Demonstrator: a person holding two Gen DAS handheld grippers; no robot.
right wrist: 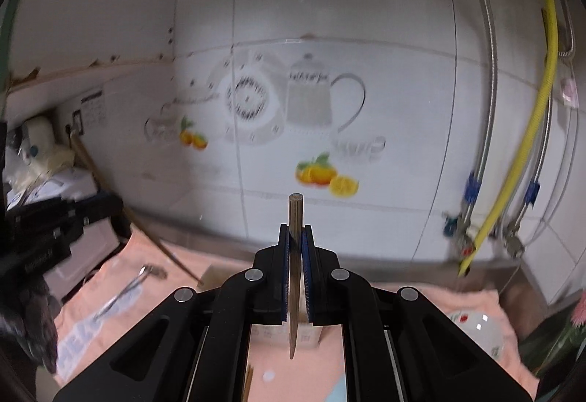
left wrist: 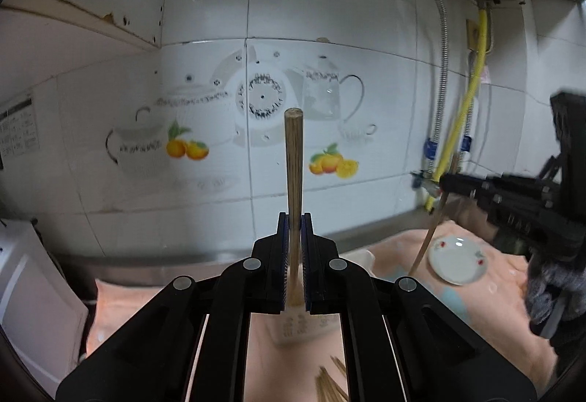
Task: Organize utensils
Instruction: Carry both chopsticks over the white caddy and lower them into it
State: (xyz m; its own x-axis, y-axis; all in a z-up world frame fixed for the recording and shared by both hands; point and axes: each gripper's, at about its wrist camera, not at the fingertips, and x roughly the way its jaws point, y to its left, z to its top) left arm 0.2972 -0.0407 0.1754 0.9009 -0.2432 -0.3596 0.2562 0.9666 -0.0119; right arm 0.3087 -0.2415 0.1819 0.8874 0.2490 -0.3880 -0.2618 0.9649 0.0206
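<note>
Left gripper [left wrist: 295, 219] clamped on one upright wooden chopstick [left wrist: 293, 160]; right gripper [right wrist: 296, 230] pinching another chopstick [right wrist: 295, 215]; small plate [left wrist: 457, 263] right of left gripper.

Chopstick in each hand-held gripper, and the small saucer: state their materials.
Both brown round chopsticks look like unvarnished wood or bamboo: lengthwise grain, matte. The small white flower-printed saucer looks like glazed ceramic, though melamine is possible: glossy highlights.
</note>
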